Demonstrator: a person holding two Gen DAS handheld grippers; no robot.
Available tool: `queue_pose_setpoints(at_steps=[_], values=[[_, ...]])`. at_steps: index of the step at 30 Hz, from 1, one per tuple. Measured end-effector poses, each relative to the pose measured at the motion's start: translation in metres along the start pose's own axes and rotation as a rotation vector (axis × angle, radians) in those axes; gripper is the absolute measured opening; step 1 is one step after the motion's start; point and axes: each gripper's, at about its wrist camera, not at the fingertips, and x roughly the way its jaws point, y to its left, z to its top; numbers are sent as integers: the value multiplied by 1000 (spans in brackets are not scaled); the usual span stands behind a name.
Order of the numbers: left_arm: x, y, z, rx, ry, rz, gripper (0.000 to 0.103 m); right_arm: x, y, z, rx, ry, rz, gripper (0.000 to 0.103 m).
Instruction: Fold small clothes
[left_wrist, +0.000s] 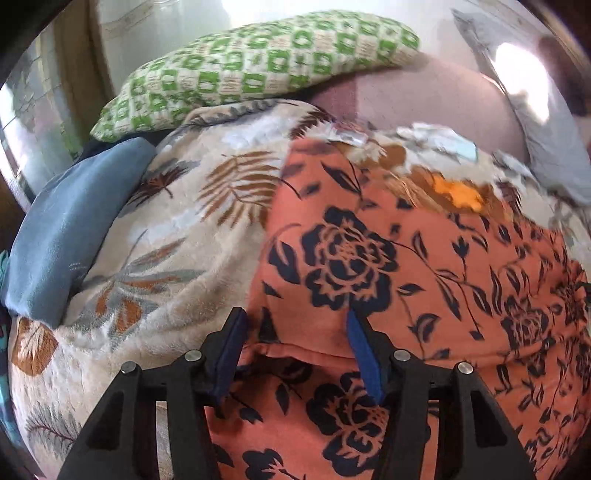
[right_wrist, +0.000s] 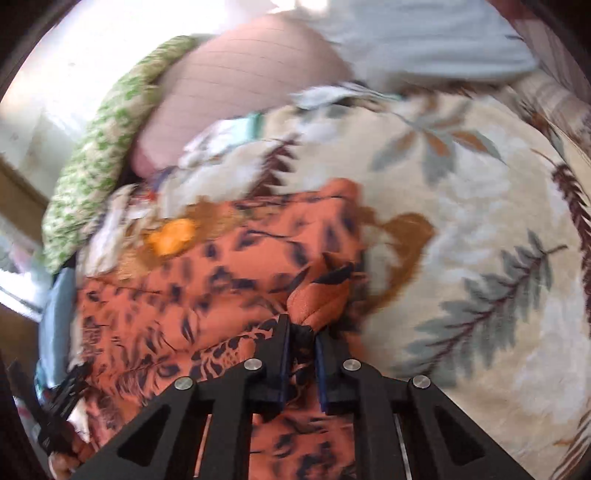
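An orange garment with dark navy flowers (left_wrist: 369, 258) lies spread on a cream leaf-print blanket (left_wrist: 177, 229). My left gripper (left_wrist: 295, 325) stands open low over the garment's near left part, and a folded hem of the cloth lies between its blue pads without being pinched. In the right wrist view the same garment (right_wrist: 221, 277) is bunched. My right gripper (right_wrist: 303, 328) is shut on a pinched corner of it at the garment's right edge, beside the blanket (right_wrist: 461, 221). The left gripper (right_wrist: 62, 391) appears blurred at the lower left.
A green-and-white patterned pillow (left_wrist: 258, 62) lies at the far side, with a pink cushion (left_wrist: 424, 96) to its right. A folded blue cloth (left_wrist: 62, 236) rests on the blanket's left edge. A grey cloth (left_wrist: 546, 147) lies at the far right.
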Motion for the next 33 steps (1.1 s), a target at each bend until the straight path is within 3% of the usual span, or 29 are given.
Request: queue_pose_setpoints(at_steps=[2, 4, 8, 13, 15, 17, 19, 23, 26, 29, 33], values=[[2, -8, -4, 62, 24, 27, 58, 13, -13, 0, 31, 111, 50, 12], [1, -9, -6, 83, 30, 27, 58, 6, -30, 1, 122, 145, 139, 16], [1, 6, -3, 4, 43, -13, 58, -20, -41, 7, 137, 111, 241, 23], [11, 12, -6, -28, 89, 1, 58, -42, -60, 11, 209, 3, 195, 24], [10, 13, -5, -33, 84, 3, 58, -43, -61, 15, 219, 13, 217, 24], [10, 15, -5, -36, 79, 12, 58, -36, -56, 17, 185, 37, 171, 24], [12, 16, -6, -35, 87, 45, 57, -38, -51, 19, 175, 6, 137, 24], [16, 28, -6, -85, 116, 36, 53, -42, -31, 18, 105, -62, 218, 24], [11, 37, -5, -118, 124, 20, 49, -29, -8, 13, 25, -34, 199, 24], [-1, 50, -3, -197, 126, -32, 41, 8, -9, 6, 39, 105, 97, 25], [-33, 50, 19, -230, 0, -107, 41, 2, -9, 7, 68, 91, 147, 25]])
